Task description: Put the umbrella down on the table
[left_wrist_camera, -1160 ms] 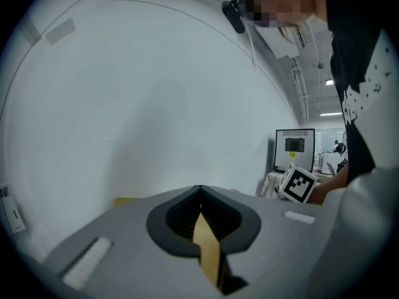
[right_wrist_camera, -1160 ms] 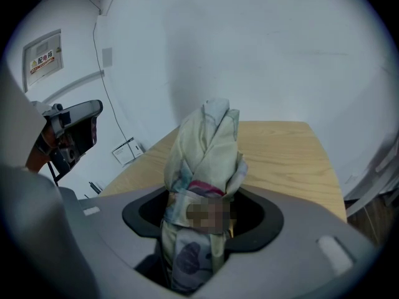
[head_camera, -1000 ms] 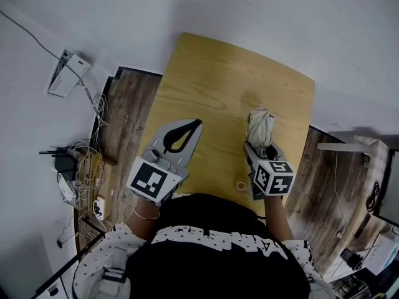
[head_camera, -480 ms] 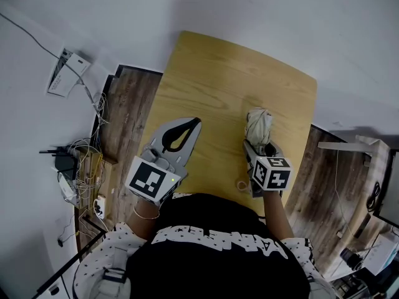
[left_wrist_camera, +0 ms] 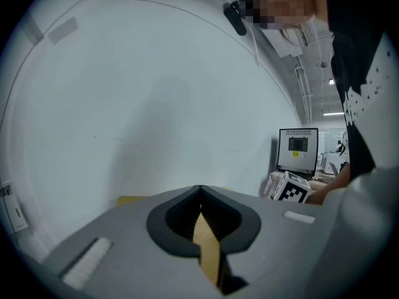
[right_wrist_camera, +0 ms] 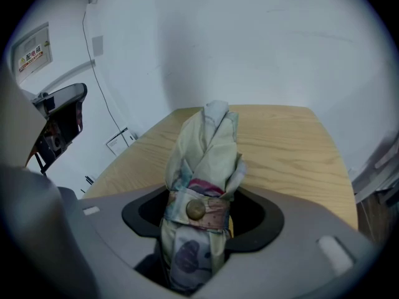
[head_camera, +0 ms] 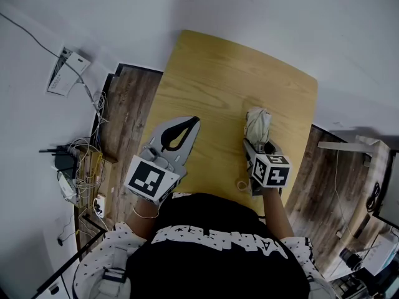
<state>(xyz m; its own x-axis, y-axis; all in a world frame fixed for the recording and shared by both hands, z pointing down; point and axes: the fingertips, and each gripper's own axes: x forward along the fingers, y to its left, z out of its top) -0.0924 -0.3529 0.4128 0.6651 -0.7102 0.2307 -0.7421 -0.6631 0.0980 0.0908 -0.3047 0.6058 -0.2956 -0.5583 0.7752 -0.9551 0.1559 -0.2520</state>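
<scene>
A folded pale umbrella (head_camera: 259, 122) with a flowered strap and a brass snap button (right_wrist_camera: 195, 209) stands tilted over the right half of the wooden table (head_camera: 218, 73). My right gripper (head_camera: 260, 146) is shut on the umbrella's lower part, and its folded top sticks out past the jaws (right_wrist_camera: 202, 213). A small ring-shaped end (head_camera: 241, 184) shows beside this gripper near the table's front edge. Whether the umbrella touches the tabletop is hidden. My left gripper (head_camera: 195, 121) hovers over the table's left front with its tips together and nothing between them (left_wrist_camera: 199, 190).
The table stands against a white wall. A tangle of cables and a power strip (head_camera: 81, 167) lies on the wooden floor at the left, with a white box (head_camera: 67, 72) on the wall there. A monitor (left_wrist_camera: 298, 151) stands far off to the right.
</scene>
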